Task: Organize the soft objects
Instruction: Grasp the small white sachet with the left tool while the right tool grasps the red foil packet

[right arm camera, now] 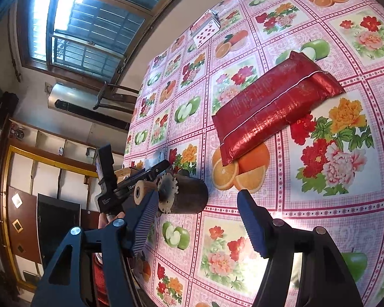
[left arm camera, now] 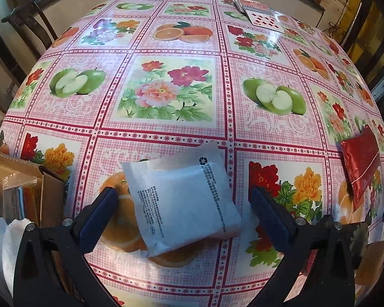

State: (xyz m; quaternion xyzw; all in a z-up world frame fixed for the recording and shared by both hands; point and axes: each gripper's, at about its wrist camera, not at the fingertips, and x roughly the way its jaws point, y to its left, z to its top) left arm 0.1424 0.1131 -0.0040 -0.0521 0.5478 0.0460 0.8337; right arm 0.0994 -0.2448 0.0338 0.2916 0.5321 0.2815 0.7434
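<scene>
Already the left tongs (left arm camera: pixel 184 215) stand wide around the white packet (left arm camera: pixel 184 202), a blue finger on each side and neither clearly touching it. The packet lies flat on the bench (left arm camera: pixel 166 133), turned askew to the fingers, so closing could catch a corner and spin it away, or pinch only the loose film while the soft filling slips down. Just left sits the cardboard box (left arm camera: pixel 35 179), already holding bagged things and a white towel (left arm camera: pixel 12 232); its flap stands near the left finger and could snag a sideways swing.

The right tongs (right arm camera: pixel 199 212) are also spread wide and hold nothing, hovering above the bench with the left handset close at their side; the two could knock together if both go for the near edge. Ahead of them the red packet (right arm camera: pixel 274 107) lies flat with open cloth all round. Its glossy foil looks slippery. Farther off, playing cards (right arm camera: pixel 204 30) rest near the far edge, well apart from everything.
</scene>
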